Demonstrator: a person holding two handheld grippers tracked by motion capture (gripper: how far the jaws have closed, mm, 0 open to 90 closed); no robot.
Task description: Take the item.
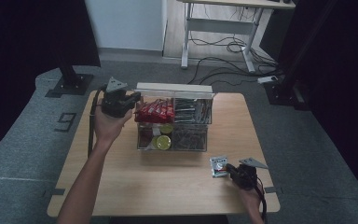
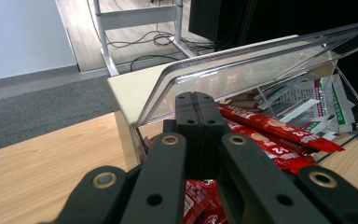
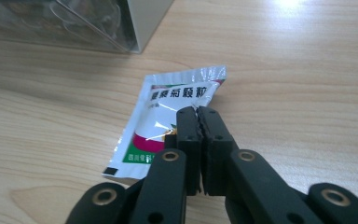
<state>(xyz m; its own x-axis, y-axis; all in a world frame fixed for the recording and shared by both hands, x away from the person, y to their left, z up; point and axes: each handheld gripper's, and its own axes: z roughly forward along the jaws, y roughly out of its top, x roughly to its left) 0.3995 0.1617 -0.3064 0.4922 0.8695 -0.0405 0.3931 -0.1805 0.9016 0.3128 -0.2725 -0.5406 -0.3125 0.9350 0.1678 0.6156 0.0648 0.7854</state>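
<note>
Wooden tabletop [image 1: 168, 186] carries a clear acrylic organizer [image 1: 173, 122] toward its far edge; I keep my left gripper [image 1: 133, 99] clenched empty at the organizer's left end beside the red stick packs [image 2: 279, 133], probably so the raised lid [image 2: 242, 65] stays up. Near the front right corner the white-green sachet [image 3: 168, 121] lies flat on the wood. My right gripper [image 3: 198, 112] hovers over it, jaws nearly together and gripping nothing, seemingly lining up for a pick.

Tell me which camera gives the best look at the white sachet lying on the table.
The right gripper view: the sachet lies flat just beyond the nearly shut jaws, print and torn-looking top edge clear. The high view shows the sachet small, beside the right gripper, in front of the clear organizer box.
</note>
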